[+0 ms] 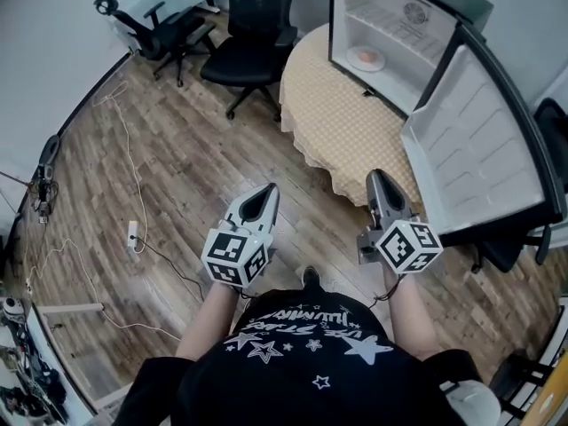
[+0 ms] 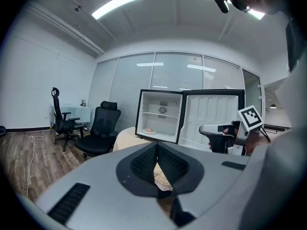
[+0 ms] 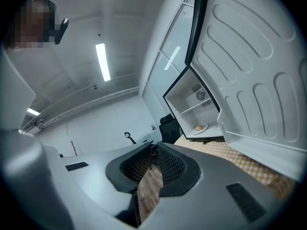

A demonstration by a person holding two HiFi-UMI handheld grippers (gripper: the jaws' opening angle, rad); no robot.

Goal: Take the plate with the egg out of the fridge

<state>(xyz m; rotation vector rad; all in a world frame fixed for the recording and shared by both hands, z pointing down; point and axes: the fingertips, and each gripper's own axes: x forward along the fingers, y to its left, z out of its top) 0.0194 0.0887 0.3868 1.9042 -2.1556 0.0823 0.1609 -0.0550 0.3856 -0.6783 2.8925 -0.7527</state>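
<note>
Head view looks down on the plate [image 1: 355,61] with the egg [image 1: 366,56] on it. It sits low inside the open fridge [image 1: 390,11], far off and a bit to the right. The fridge stands on a table [image 1: 346,131] with a yellow cloth.

The left gripper [image 1: 267,190] and the right gripper [image 1: 377,177] are both closed tight with nothing in them. They are near the person, well away from the fridge.

I think the plate is stiff, light and smooth, so it could slip. The egg could roll off and break. The near rim looks best to grab, keeping the plate flat.

The fridge door [image 1: 470,140] hangs wide open on the right, close to the right gripper. A black chair [image 1: 253,34] stands far left. Nothing seems to block the way in.
</note>
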